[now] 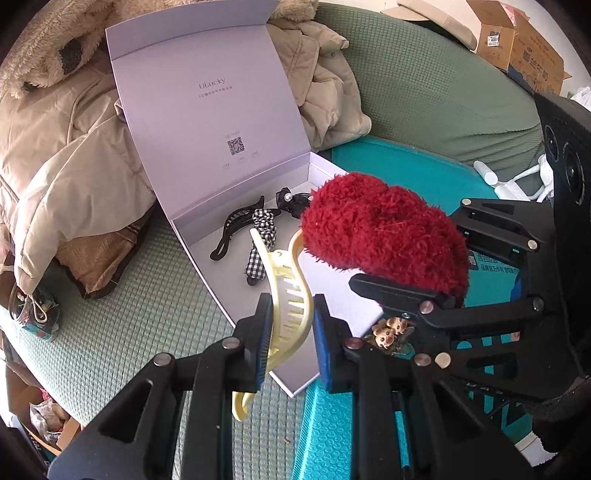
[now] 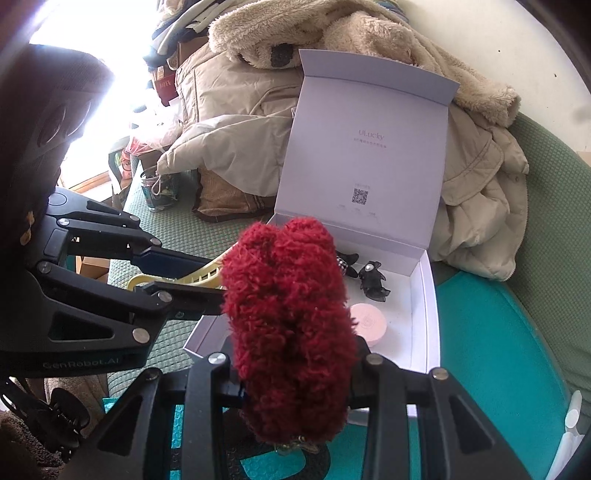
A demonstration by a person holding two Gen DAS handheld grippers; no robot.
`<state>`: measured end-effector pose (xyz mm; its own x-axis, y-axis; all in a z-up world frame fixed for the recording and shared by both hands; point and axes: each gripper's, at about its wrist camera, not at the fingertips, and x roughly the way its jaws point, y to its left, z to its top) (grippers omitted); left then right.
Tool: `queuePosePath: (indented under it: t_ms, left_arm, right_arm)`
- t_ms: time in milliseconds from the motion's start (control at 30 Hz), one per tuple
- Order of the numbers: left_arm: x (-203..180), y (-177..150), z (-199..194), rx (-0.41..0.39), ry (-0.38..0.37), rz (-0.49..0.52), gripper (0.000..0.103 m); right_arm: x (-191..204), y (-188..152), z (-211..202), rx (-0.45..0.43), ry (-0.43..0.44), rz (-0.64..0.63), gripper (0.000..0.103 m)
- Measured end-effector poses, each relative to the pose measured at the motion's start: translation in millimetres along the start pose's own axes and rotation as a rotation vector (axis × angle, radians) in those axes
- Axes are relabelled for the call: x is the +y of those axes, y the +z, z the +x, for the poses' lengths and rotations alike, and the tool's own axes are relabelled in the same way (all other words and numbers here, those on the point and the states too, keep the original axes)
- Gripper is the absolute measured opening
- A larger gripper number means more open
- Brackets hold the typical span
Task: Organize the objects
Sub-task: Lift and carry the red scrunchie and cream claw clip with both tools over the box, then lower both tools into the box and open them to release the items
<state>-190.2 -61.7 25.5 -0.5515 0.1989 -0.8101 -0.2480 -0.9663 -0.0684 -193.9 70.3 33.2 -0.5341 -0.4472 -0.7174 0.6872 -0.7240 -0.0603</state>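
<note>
My left gripper (image 1: 290,332) is shut on a pale yellow claw hair clip (image 1: 286,295), held over the near edge of an open white box (image 1: 236,288). My right gripper (image 2: 295,376) is shut on a fluffy red hair accessory (image 2: 288,325), which hangs over the box's front corner; it also shows in the left wrist view as the red fluffy piece (image 1: 384,236). Inside the box lie a black claw clip (image 1: 232,229), a checked bow clip (image 1: 262,243), a black bow (image 2: 373,277) and a pink round case (image 2: 369,323). The box lid (image 2: 365,155) stands upright.
Beige padded coats (image 1: 74,147) and a fleece jacket (image 2: 314,29) are heaped behind the box on a green textured sofa cover (image 1: 424,92). A teal mat (image 2: 491,332) lies on the right. A jar (image 2: 159,192) stands at the left. Cardboard boxes (image 1: 524,44) sit far right.
</note>
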Motion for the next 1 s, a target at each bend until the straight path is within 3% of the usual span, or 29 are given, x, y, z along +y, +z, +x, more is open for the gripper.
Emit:
queuePosePath:
  t_ms: [1000]
  left_arm:
    - [38, 69, 114, 0.030, -0.029, 0.054, 0.020]
  right_arm:
    - [-70, 29, 90, 0.048, -0.040, -0.007, 0.035]
